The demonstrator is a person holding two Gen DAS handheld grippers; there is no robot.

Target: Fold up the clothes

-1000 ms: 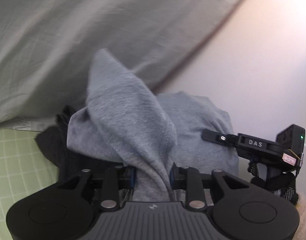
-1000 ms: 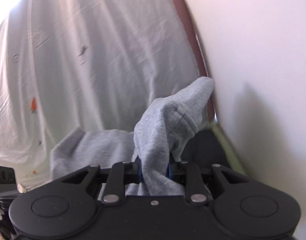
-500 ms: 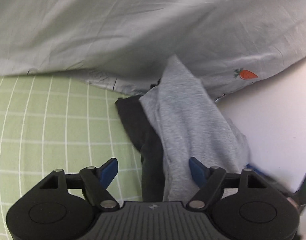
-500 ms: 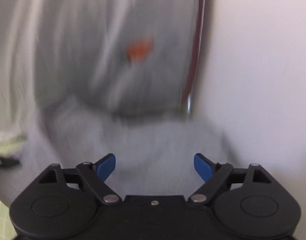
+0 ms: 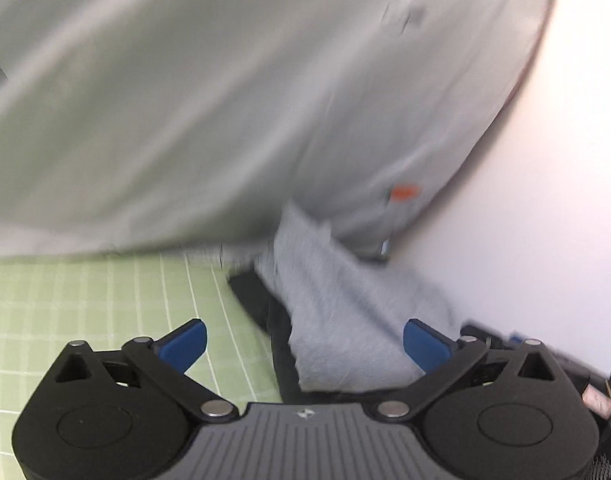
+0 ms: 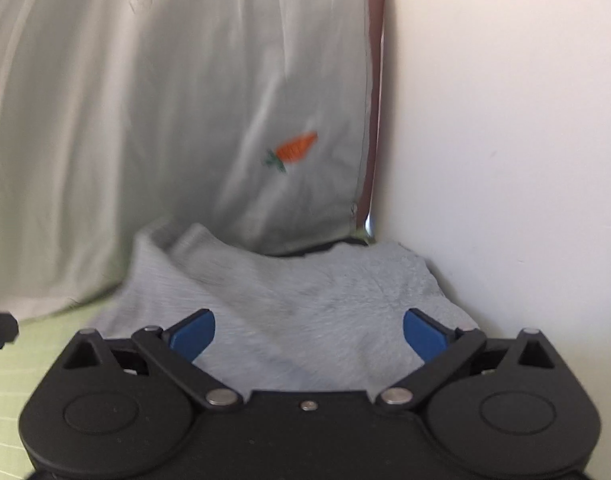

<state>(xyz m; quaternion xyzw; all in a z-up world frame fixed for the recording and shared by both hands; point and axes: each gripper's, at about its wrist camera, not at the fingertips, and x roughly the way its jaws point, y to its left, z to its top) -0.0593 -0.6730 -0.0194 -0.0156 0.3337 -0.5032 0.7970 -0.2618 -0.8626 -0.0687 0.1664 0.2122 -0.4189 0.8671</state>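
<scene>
Right wrist view: the grey garment (image 6: 305, 304) lies in a loose heap on the green checked sheet (image 6: 9, 372), pushed into the corner where the white wall (image 6: 505, 140) meets a pale quilt (image 6: 165, 120) printed with orange carrots (image 6: 295, 150). Its far edge touches the foot of the quilt; its right edge lies against the wall. A dark garment (image 6: 325, 247) shows as a thin strip behind it, mostly hidden. A brown strip (image 6: 375, 80) runs upright between quilt and wall.

The right gripper (image 6: 308, 330) hovers over the near part of the grey garment. Its jaws have just been opening and stand spread wide; the blue pads (image 6: 193, 332) are clear of the cloth and grip nothing.

Left wrist view, partly blurred: the grey garment (image 5: 345, 320) lies across the dark garment (image 5: 261, 304), which shows along its left side on the green checked sheet (image 5: 85, 300). The left gripper (image 5: 304, 342) is likewise above the cloth, jaws just opened to full spread, with the fabric lying between and below the blue pads (image 5: 185, 344) but not pinched. At the lower right edge of this view, part of the other gripper's black body shows, details unclear.
</scene>
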